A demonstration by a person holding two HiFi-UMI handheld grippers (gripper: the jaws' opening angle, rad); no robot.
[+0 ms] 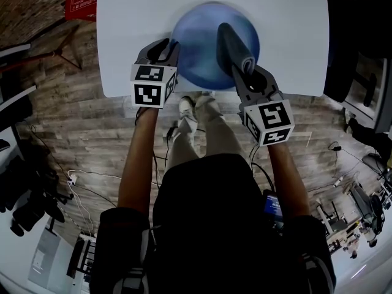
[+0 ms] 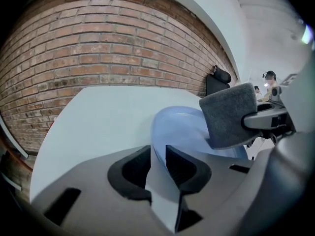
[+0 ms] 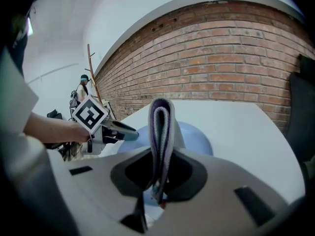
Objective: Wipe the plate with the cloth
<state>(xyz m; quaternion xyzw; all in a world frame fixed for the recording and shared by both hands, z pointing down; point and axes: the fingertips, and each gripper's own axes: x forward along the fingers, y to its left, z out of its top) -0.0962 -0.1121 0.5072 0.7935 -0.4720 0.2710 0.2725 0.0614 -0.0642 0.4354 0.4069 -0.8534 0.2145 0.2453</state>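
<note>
A blue plate point(image 1: 202, 54) lies on the white table point(image 1: 122, 35) near its front edge. My left gripper point(image 1: 171, 45) is at the plate's left rim. In the left gripper view the plate's rim point(image 2: 182, 127) runs between the two black pads point(image 2: 184, 166), which close on it. My right gripper point(image 1: 242, 66) is shut on a folded grey cloth point(image 1: 229, 41), which reaches out over the right half of the plate. In the right gripper view the cloth point(image 3: 161, 132) stands on edge between the jaws above the plate point(image 3: 194, 136). The left gripper view shows the cloth point(image 2: 226, 114) just over the plate.
A red box point(image 1: 82, 2) sits on the floor beyond the table's left corner. A brick wall point(image 2: 98, 48) stands behind the table. Cables and equipment point(image 1: 349, 213) lie on the wooden floor on either side of me. A dark chair point(image 2: 219, 80) stands at the table's far side.
</note>
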